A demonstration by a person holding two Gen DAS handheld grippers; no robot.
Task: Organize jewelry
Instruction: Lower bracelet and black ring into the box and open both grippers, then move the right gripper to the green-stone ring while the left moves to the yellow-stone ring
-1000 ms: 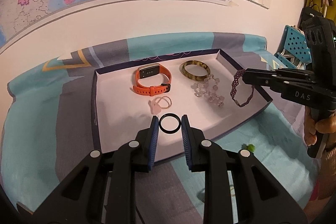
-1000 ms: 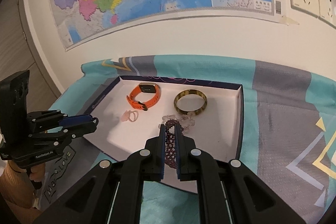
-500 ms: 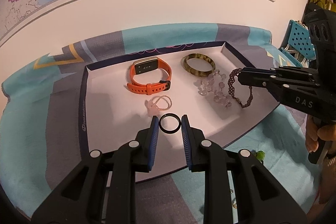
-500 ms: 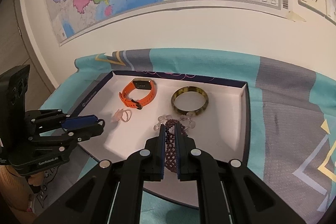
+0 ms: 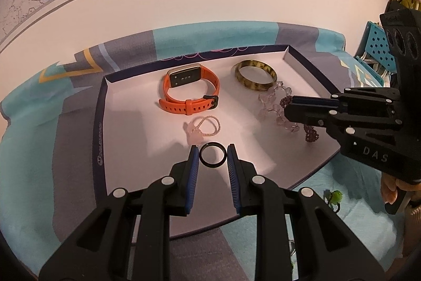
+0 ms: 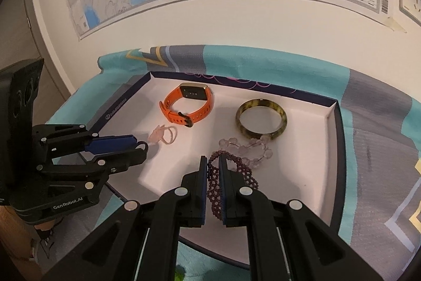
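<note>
My left gripper (image 5: 212, 146) is shut on a thin black ring (image 5: 212, 165), held over the near part of the white tray (image 5: 98, 138). From the right, my right gripper (image 5: 289, 106) reaches over the tray, shut on a purple beaded bracelet (image 6: 214, 183). The bracelet's loose end (image 5: 311, 134) hangs close to the tray floor. In the tray lie an orange watch (image 5: 189, 107), a mottled brown bangle (image 5: 254, 86), a clear bead bracelet (image 5: 268, 107) and a small pink bracelet (image 5: 194, 134). The right wrist view shows the left gripper (image 6: 142, 148) at the tray's left edge.
The tray sits on a teal and grey cloth (image 5: 39, 149) against a wall with a map. A green bead piece (image 5: 335, 195) lies on the cloth near the tray's right corner. A blue perforated basket (image 5: 376, 46) stands far right. A hand (image 5: 392, 191) holds the right gripper.
Both grippers have come forward and lower over the tray. The right one has carried the purple bracelet inward beside the clear beads. Both grips are unchanged.
</note>
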